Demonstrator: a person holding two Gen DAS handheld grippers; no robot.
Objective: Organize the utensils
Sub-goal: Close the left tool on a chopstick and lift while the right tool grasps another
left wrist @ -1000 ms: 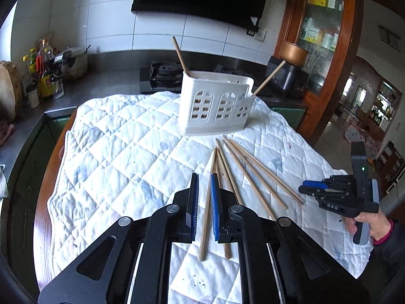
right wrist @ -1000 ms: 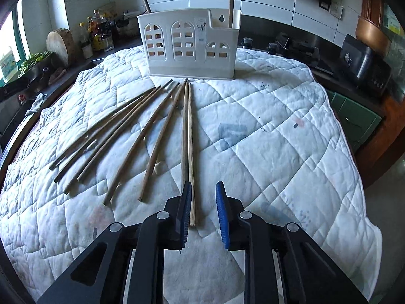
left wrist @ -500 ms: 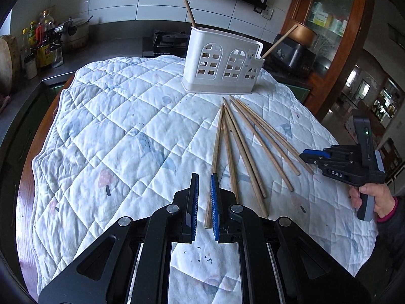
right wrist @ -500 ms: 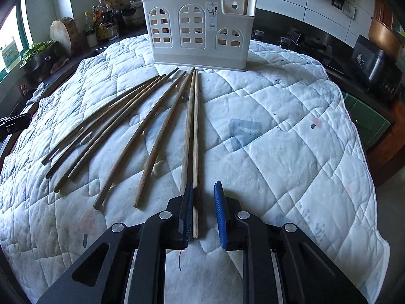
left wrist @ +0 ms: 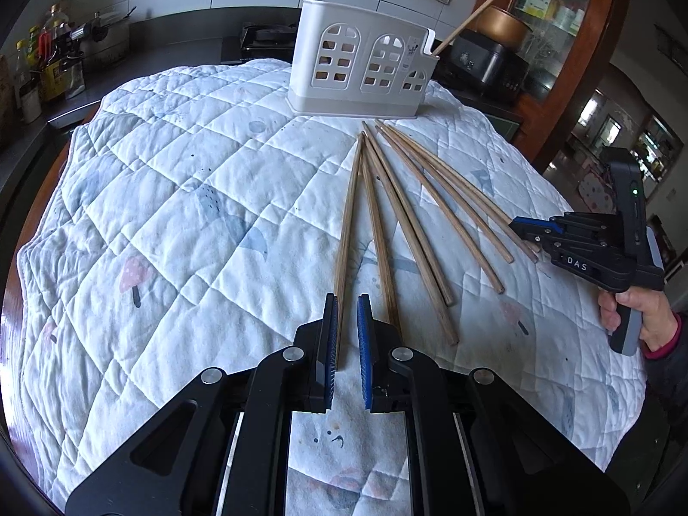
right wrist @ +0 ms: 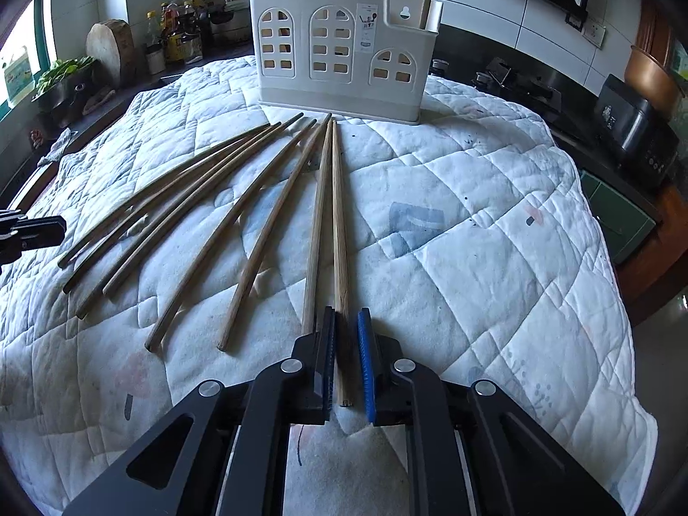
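Both of your grippers have come in lower and closer over the last second. Your left gripper [left wrist: 345, 331] now straddles the near end of the leftmost brown wooden chopstick [left wrist: 346, 223]. Your right gripper [right wrist: 346, 344] straddles the rightmost wooden chopstick [right wrist: 339, 232]. Each gripper is slightly parted and not yet clamped.

The other long round wooden chopsticks [right wrist: 180, 206] fan out on the soft white quilted cloth [right wrist: 473, 223] over the tabletop, tips toward the white plastic utensil holder with arched cut-outs [right wrist: 339, 47], which already has two sticks standing in it.

Watch the right side: a second stick lies touching your target, so closing could pinch both or roll one away. The smooth, slim sticks may also pivot if you grip only the very end, and the cloth could bunch between your fingers.
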